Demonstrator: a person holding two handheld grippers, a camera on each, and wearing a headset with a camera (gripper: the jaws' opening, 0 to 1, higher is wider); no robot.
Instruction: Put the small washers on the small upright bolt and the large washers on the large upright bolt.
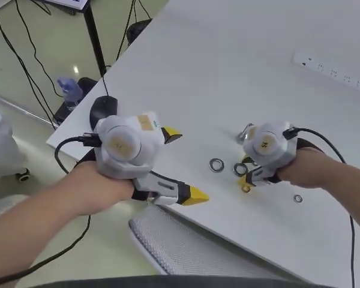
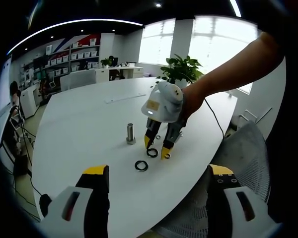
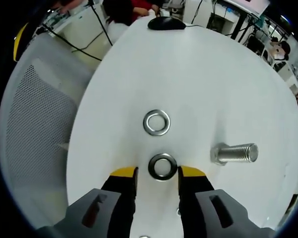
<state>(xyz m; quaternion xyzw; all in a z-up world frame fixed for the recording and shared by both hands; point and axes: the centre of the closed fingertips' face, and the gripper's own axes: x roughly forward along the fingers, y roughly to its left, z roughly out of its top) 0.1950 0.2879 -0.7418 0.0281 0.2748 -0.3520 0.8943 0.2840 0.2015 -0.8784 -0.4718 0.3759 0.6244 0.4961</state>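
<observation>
Two large steel washers lie on the white table (image 1: 228, 78). One large washer (image 1: 216, 165) (image 3: 156, 122) (image 2: 141, 165) lies free. The other large washer (image 1: 240, 169) (image 3: 162, 166) (image 2: 152, 152) lies flat between the yellow tips of my right gripper (image 1: 246, 177) (image 3: 158, 173) (image 2: 156, 148), which points down at the table, open, with a gap on one side. An upright large bolt (image 1: 246, 133) (image 3: 233, 152) (image 2: 130, 134) stands just beyond it. A small washer (image 1: 297, 198) lies to the right. My left gripper (image 1: 185, 165) (image 2: 158, 173) hovers wide open at the table's near edge, holding nothing.
A grey mesh chair back (image 1: 186, 249) (image 3: 35, 134) sits under the near table edge. A black mouse (image 1: 103, 108) (image 3: 166, 23) rests at the table's left corner. A white power strip (image 1: 333, 72) lies at the far right. Cables trail from both grippers.
</observation>
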